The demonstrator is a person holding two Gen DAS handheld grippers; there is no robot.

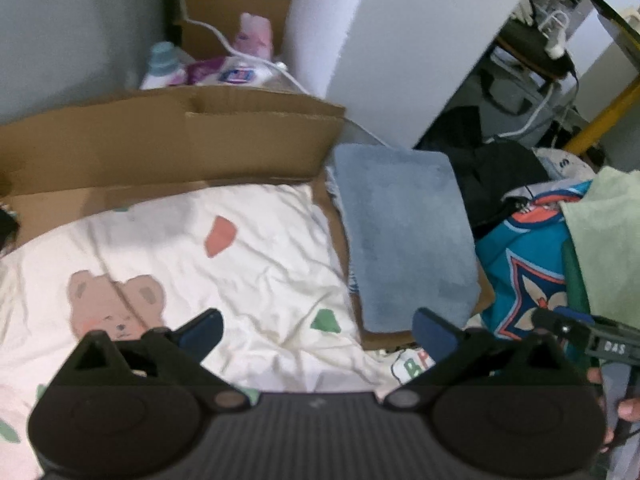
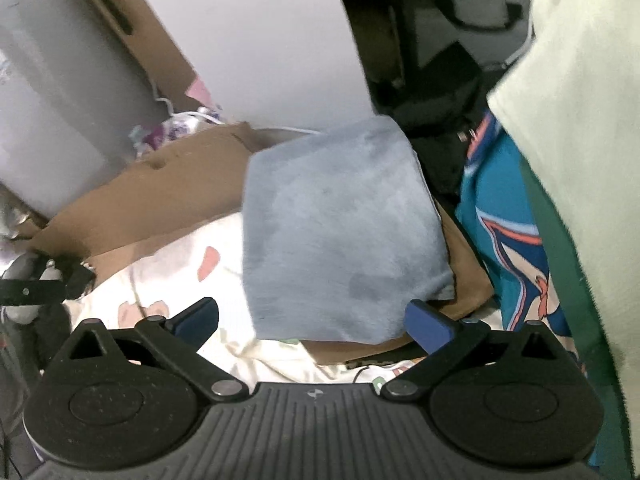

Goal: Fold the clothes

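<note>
A folded grey-blue garment (image 1: 404, 236) lies on brown cardboard, right of a white sheet printed with bears (image 1: 180, 272). My left gripper (image 1: 320, 330) hangs open above the sheet, nothing between its blue fingertips. In the right wrist view the same folded garment (image 2: 340, 232) lies just ahead of my right gripper (image 2: 312, 322), which is open and empty above it. A teal patterned garment (image 1: 520, 276) and a pale green one (image 1: 608, 240) lie heaped at the right; both also show in the right wrist view, the teal garment (image 2: 504, 220) beside the pale green cloth (image 2: 580, 100).
A flattened cardboard box (image 1: 172, 140) stands behind the sheet, with a bottle (image 1: 160, 66), packets and a white cable behind it. A white panel (image 1: 400, 40) rises at the back. Black clothing (image 1: 492, 176) lies beyond the folded piece. The other gripper (image 1: 592, 340) and a hand show at right.
</note>
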